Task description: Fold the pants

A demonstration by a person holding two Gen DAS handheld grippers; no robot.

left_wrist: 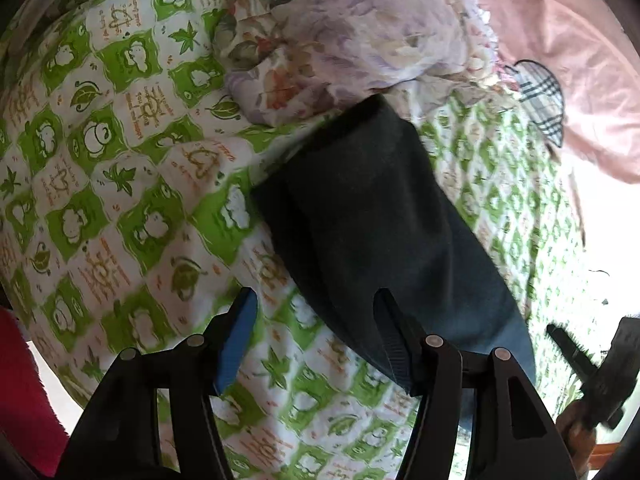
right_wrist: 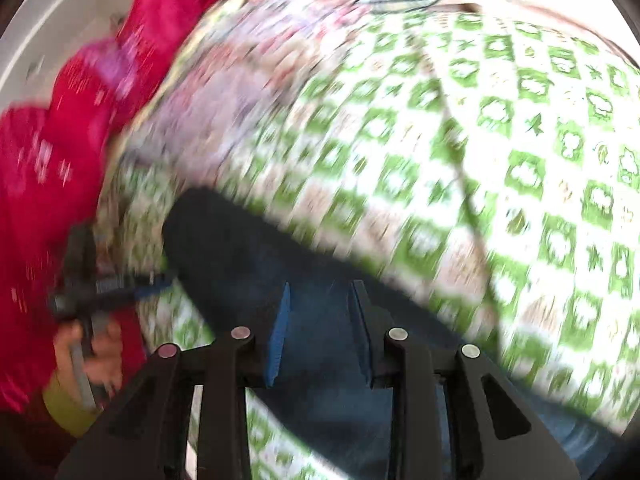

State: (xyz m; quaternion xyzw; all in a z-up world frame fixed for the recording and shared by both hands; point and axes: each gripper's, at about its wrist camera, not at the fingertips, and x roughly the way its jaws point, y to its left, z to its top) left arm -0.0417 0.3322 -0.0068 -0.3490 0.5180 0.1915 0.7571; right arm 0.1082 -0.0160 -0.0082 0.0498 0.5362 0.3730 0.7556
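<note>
Dark blue-black pants (left_wrist: 372, 216) lie as a folded strip on a green-and-white patterned quilt (left_wrist: 120, 160). My left gripper (left_wrist: 316, 304) is open, its right finger over the pants' near edge and its left finger over the quilt. My right gripper (right_wrist: 320, 296) is open over the pants (right_wrist: 248, 248), with fabric showing between the fingers; this view is motion-blurred. The right gripper also shows at the lower right of the left wrist view (left_wrist: 580, 364). The left gripper shows at the left of the right wrist view (right_wrist: 112, 284).
A crumpled floral cloth (left_wrist: 360, 48) lies beyond the pants' far end. A pink cloth with a plaid patch (left_wrist: 560, 60) lies at the far right. The person's red sleeve (right_wrist: 60, 140) fills the left of the right wrist view.
</note>
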